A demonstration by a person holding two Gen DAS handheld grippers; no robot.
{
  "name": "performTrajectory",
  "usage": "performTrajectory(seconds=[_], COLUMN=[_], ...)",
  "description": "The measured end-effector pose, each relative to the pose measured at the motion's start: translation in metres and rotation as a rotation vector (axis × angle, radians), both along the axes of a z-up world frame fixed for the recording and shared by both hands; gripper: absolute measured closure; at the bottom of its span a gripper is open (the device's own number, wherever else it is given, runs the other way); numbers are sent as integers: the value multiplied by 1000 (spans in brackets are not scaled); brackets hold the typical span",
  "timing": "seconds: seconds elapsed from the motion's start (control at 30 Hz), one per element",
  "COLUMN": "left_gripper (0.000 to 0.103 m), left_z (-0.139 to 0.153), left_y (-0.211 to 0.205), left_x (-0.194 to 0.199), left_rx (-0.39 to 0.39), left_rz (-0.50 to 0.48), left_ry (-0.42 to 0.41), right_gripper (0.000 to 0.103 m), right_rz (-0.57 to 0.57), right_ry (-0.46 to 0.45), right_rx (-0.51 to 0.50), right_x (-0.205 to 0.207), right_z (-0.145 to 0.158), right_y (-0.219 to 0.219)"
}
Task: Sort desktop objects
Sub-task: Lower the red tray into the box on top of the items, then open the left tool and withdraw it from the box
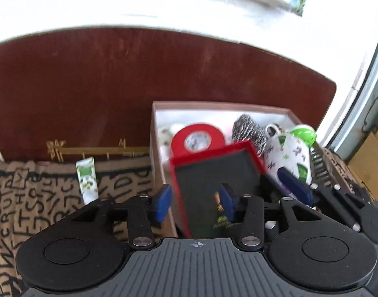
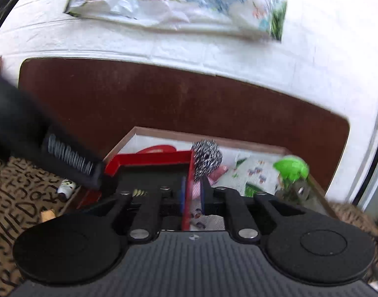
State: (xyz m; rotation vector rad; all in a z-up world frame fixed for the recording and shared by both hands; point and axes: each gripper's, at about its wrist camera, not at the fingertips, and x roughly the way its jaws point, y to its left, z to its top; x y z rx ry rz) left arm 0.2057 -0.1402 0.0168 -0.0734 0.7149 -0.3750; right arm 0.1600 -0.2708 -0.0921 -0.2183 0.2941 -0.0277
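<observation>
On the lettered cloth before the wooden headboard, contents by size:

- Headboard [image 1: 114, 86]: dark red-brown wood, upright against a white wall, behind everything else.
- Cloth [image 1: 28, 198]: tan with black letters, covering the surface under the box.
- Box [image 1: 156, 133]: open, pale-walled, standing on the cloth right of centre, against the headboard; it holds all the items below except the tube.
- Tray [image 1: 213, 170]: red rim, black floor, tilted over the box's near left part, one corner raised toward the scourer.
- Left gripper [image 1: 196, 200]: blue pads spread wide; the left pad is outside the tray's left rim, the right pad over the tray's floor. Not pinching.
- Right gripper [image 2: 191, 195]: pads pressed on the tray's right rim, one each side of the red wall.
- Cup [image 1: 288, 158]: white with small printed figures, lying at the box's right end, just beside the tray.
- Tape roll [image 1: 199, 136]: red, behind the tray at the box's back, partly hidden by it.
- Scourer [image 1: 248, 128]: steel wire ball, between tape roll and cup.
- Green piece [image 1: 304, 133]: bright plastic, at the cup's far end; shape too blurred to name.
- Tube [image 1: 87, 178]: white and green, lying on the cloth left of the box, apart from it.
</observation>
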Motion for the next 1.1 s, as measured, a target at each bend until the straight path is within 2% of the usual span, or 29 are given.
performTrajectory(seconds=[0.1, 0.13, 0.17, 0.2, 0.23, 0.37, 0.5, 0.6, 0.67, 0.7, 0.73, 0.77, 0.8, 0.93, 1.1], left_gripper=[42, 40, 34, 30, 29, 30, 30, 28, 25, 13, 8, 1, 1, 0, 0], left_z=[2, 1, -1, -3, -6, -18, -20, -15, -8, -4, 0, 5, 9, 25, 36], left_y=[-7, -9, -11, -13, -15, -18, -20, -16, -14, -11, -8, -3, 1, 9, 4], left_x=[-2, -1, 0, 1, 2, 6, 3, -1, -7, -13, -20, -30, -38, -74, -121], left_rx=[-4, -4, -2, -1, 0, 8, 11, -4, 2, 13, 18, 7, -6, -20, 13], left_rz=[-35, -43, -45, -43, -42, -52, -46, -33, -23, -8, 14, 27, 33, 25, 1], left_ry=[-17, -17, -12, -7, -1, 32, 28, 38, 26, 7, -23, -65, -97, -170, -207], right_gripper=[85, 80, 76, 64, 61, 60, 61, 60, 52, 36, 19, 12, 4, 0, 0], right_rz=[27, 33, 33, 26, 25, 32, 39, 43, 49, 40, 30, 16, 8, 28, 52], right_ry=[-27, -28, -24, -17, -15, -18, -13, -4, 14, 13, 2, -16, -32, -41, -51], right_rx=[-55, -67, -81, -93, -98, -108, -142, -95, -57, -39, -26, -13, 5, 86, 106], right_x=[-4, -5, -4, -4, -3, -1, 0, 0, 1, -2, -6, -12, -21, -54, -106], right_z=[-4, -5, -6, -9, -11, -14, -16, -14, -8, -3, 1, 6, 13, 34, 51], right_y=[4, 5, 6, 6, 6, 5, 8, 2, -3, -7, -11, -16, -22, -43, -57])
